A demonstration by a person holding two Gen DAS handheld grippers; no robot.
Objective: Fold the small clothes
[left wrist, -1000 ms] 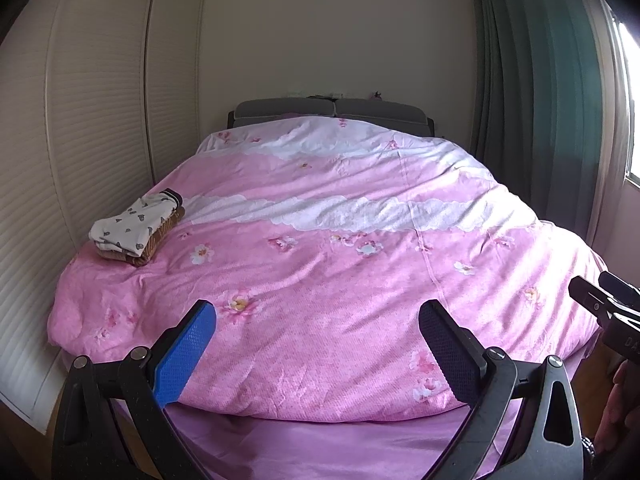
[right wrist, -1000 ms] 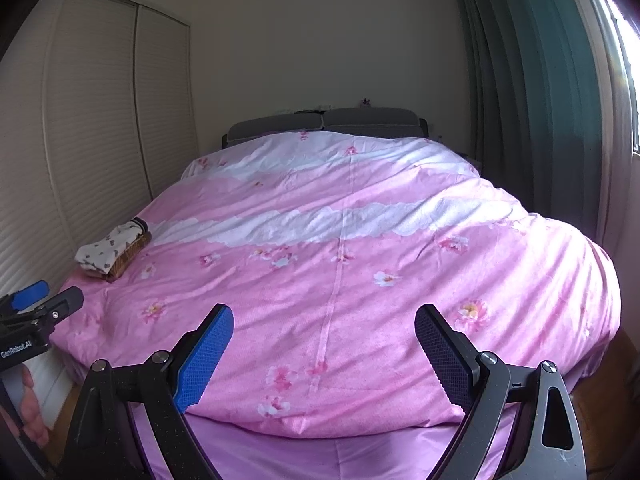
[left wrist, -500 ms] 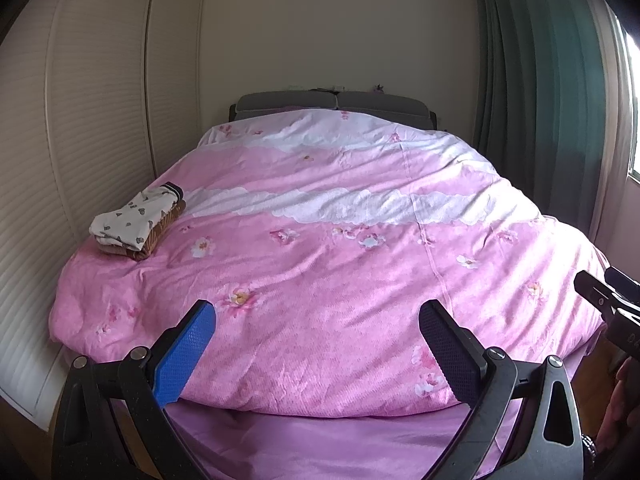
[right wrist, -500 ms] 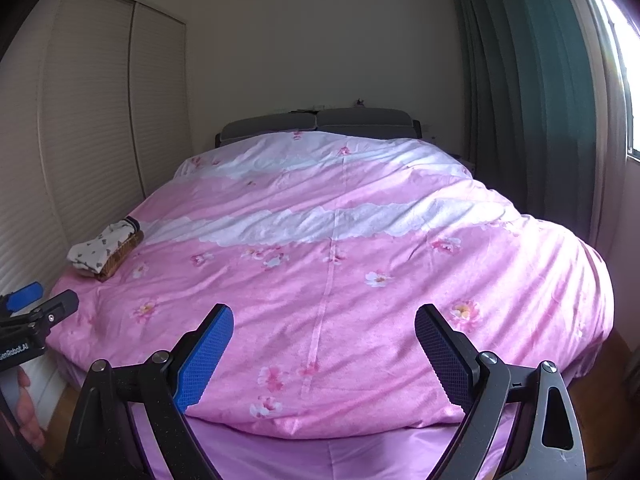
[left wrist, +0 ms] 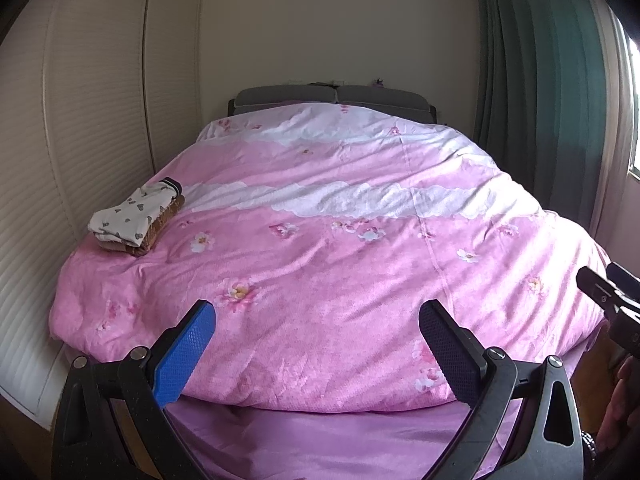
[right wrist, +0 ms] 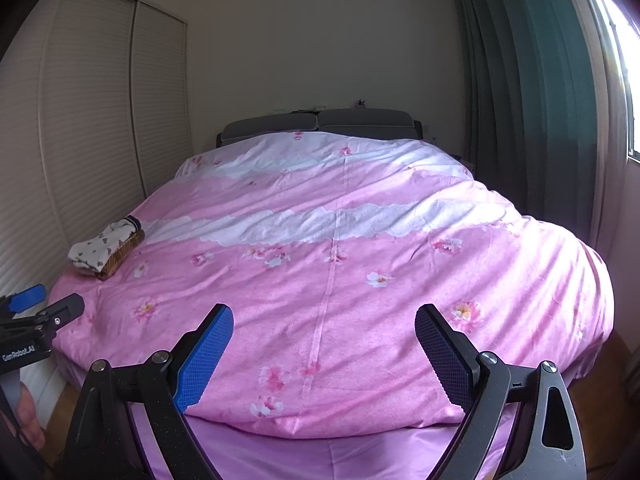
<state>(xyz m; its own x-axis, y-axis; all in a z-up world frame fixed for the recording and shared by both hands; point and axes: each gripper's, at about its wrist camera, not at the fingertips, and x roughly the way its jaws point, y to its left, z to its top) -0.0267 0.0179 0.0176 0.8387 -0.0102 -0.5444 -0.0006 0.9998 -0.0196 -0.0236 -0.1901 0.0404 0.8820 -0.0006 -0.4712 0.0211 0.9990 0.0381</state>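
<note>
A small stack of folded clothes [left wrist: 136, 218], white patterned on top of a brown piece, lies on the left side of the pink duvet; it also shows in the right wrist view [right wrist: 106, 248]. My left gripper [left wrist: 316, 322] is open and empty, held off the foot of the bed. My right gripper [right wrist: 324, 326] is open and empty beside it. The right gripper's tips show at the right edge of the left wrist view [left wrist: 608, 284]. The left gripper shows at the left edge of the right wrist view [right wrist: 40, 304].
The pink flowered duvet [left wrist: 340, 264] covers the whole bed. A grey headboard [left wrist: 332, 96] stands at the far wall. White louvred wardrobe doors [left wrist: 92, 120] run along the left. Green curtains [left wrist: 544, 100] and a window are on the right.
Both grippers have drawn back and tilted up a little, so the bed sits lower and farther in both views. The jaws have stayed open. The clothes stack has not moved.
</note>
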